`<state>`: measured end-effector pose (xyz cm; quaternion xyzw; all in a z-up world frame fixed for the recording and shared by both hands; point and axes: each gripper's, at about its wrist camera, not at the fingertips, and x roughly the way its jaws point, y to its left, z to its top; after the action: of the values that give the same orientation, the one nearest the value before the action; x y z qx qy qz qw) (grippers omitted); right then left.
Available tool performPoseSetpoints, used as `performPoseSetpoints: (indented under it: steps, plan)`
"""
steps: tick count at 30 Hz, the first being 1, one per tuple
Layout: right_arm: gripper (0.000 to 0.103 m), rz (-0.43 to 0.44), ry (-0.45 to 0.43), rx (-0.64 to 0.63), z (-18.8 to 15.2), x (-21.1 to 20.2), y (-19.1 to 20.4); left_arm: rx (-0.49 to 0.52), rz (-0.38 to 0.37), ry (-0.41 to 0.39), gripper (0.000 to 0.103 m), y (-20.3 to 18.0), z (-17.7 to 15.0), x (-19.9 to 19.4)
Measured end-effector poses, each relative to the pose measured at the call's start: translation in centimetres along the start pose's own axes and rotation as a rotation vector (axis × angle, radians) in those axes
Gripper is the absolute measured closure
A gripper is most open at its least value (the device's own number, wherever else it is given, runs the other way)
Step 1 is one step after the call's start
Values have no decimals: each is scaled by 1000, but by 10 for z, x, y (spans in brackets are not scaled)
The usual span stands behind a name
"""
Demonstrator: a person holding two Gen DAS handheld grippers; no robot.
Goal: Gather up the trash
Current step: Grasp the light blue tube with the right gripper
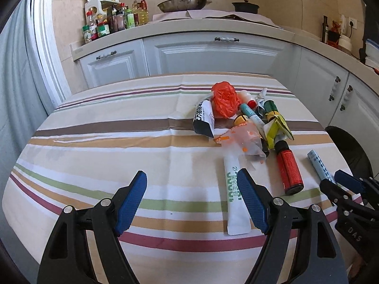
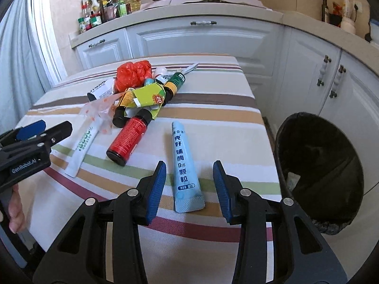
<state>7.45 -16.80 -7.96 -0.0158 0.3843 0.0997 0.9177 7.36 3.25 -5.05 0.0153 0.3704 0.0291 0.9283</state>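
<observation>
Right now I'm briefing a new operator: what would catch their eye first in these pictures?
The heap of trash mid-table, topped by a crumpled orange bag. Nearer, a red bottle lies on its side, and a pale blue tube sits between the open right gripper. A black-lined bin gapes beside the table's right edge.

A heap of trash lies on the striped tablecloth (image 2: pixel 213 108): a crumpled orange plastic bag (image 2: pixel 132 73) at the far end, a torn yellow-green carton (image 2: pixel 146 99) over dark brown bottles (image 2: pixel 119 116), and a clear orange-dotted wrapper (image 2: pixel 99 111). Nearer, a red-labelled bottle (image 2: pixel 129 139) lies on its side between a flat white sachet (image 2: pixel 81 149) and a pale blue sachet (image 2: pixel 187 170).
</observation>
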Motion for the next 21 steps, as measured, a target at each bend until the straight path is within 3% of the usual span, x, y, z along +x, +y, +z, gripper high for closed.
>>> performPoseSetpoints:
  steps: [2,13,18,20,21]
  plan:
    - [83,-17,0,-23,0,1,3,-4,-13,4,27,1,-1,1]
    - [85,5,-38,-13,-3,-7,0,28,-65,33,26,-13,-10,7]
    - [85,9,-53,-2,-4,-11,-4,55,-83,64,44,-22,-13,11]
    - [85,12,-56,2,-5,-12,-6,72,-92,87,58,-25,-16,14]
    - [85,14,-58,5,-5,-13,-7,78,-91,79,60,-27,-16,13]
